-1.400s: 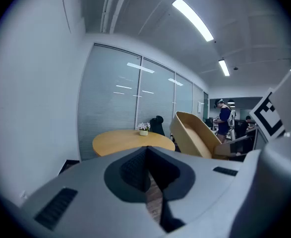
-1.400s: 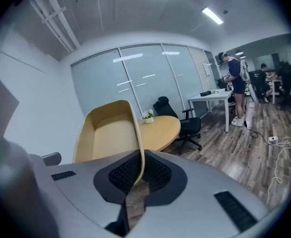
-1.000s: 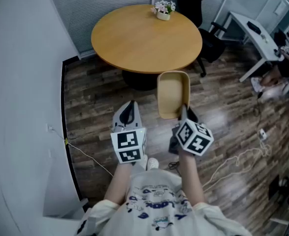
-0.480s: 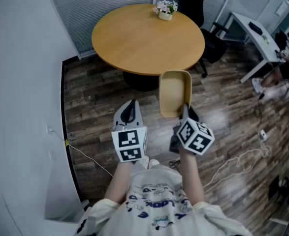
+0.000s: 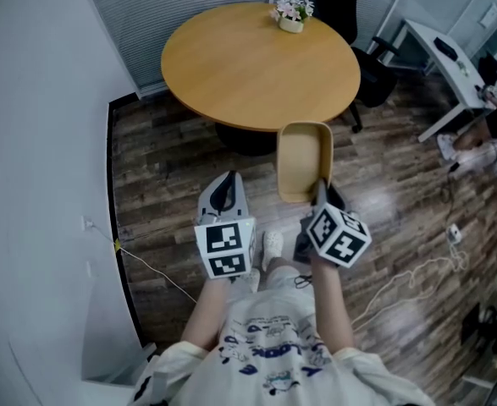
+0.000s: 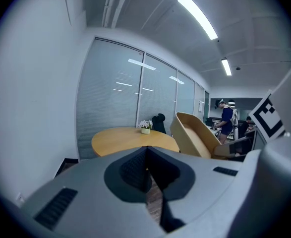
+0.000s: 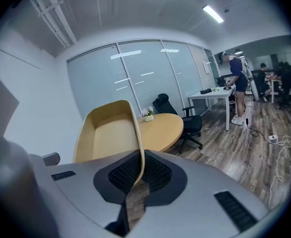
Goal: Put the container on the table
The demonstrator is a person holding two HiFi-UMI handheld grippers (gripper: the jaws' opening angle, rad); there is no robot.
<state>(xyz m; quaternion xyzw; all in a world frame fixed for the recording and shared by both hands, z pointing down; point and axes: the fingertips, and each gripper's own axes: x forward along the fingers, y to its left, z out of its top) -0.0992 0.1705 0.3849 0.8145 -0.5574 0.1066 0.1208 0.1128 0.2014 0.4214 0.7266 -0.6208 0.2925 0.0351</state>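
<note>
The right gripper [image 7: 138, 175] is clamping its jaws on the near end wall of the tan plastic container [image 7: 108, 133], the thin rim running down between the ribbed pads. It is holding the tub out in front of the person, open side up and tipped a little. In the head view the container [image 5: 303, 161] is hanging in the air above the wood-plank floor [image 5: 172, 150], its far end near the closest edge of the round wooden table [image 5: 256, 62] but not over it. The left gripper [image 6: 147, 170] is riding alongside with its jaws together on nothing, well apart from the tub.

Judging by this, the carry is the step in hand and the placing is not yet done. The next move is calling for a reach forward until the tub is fully over the tabletop. Then it needs lowering flat before the right jaws let go. The small flower pot [image 5: 291, 13] is sitting at the table's far edge, so the near half is offering plenty of bare surface.
</note>
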